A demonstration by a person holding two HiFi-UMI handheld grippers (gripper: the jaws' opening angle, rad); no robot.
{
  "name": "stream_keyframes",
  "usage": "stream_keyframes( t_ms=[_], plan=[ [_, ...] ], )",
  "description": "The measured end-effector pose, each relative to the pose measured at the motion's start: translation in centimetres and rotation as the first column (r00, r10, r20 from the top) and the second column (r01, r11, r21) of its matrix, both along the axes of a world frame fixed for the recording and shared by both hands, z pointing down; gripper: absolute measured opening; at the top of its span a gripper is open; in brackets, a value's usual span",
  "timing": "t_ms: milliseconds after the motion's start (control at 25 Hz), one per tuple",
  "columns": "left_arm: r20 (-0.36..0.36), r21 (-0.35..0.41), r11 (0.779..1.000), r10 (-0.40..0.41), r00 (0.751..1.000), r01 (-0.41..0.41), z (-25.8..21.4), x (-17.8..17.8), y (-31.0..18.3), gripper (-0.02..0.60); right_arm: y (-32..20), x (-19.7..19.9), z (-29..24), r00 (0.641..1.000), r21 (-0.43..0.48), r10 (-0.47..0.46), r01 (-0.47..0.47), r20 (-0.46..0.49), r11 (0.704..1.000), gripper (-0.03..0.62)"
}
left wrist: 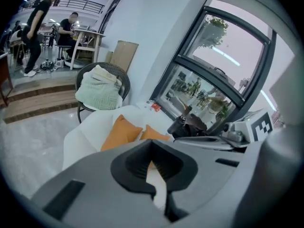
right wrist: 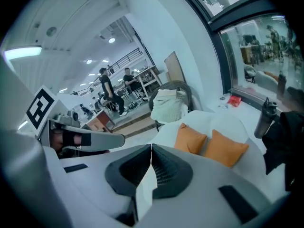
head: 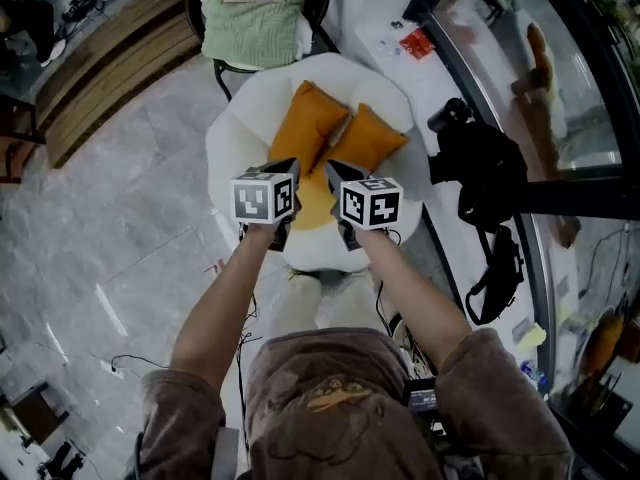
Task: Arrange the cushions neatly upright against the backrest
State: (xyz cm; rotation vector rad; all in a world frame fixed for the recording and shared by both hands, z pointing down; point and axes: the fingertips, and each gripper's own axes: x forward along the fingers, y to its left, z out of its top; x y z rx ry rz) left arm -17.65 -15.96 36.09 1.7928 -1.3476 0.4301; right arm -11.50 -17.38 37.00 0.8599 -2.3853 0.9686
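On the white armchair (head: 235,128), I see two plump orange cushions (head: 310,123) leaning side by side against its backrest. Above them, my left gripper (left wrist: 151,144) and right gripper (right wrist: 151,148) are closed, holding nothing.

Entry one, head view: my highest camera, looking steeply down from well above the white armchair (head: 232,138).
Entry two, left gripper view: mounted behind its own jaws, facing obliquely down along them at the armchair, with the window (left wrist: 228,56) beyond.
Entry three, right gripper view: same mounting, similar heading, just beside the left.
Common to all three: orange cushions (head: 310,128), dark chair (head: 320,3) behind.
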Motion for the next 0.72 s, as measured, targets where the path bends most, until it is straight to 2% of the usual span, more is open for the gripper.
stream_keyframes(
  t_ms=[400,560,720],
  plan=[
    [-0.036,0.110,0.992,0.062,0.997,-0.057,-10.9,4.2,5.2,0.005,5.7,2.1,-12.5,0.974,0.074,-0.203,0.196,0.101,0.978,0.023],
    [-0.042,0.161,0.982,0.102,0.994,-0.094,-14.7,6.1,7.0,0.005,7.9,3.6,-16.6,0.954,0.110,-0.261,0.246,0.151,0.963,0.023],
    [-0.044,0.216,0.966,0.152,0.987,-0.139,-18.4,7.7,8.5,0.005,9.7,4.8,-20.2,0.927,0.185,-0.325,0.292,0.187,0.938,0.023]
  ],
)
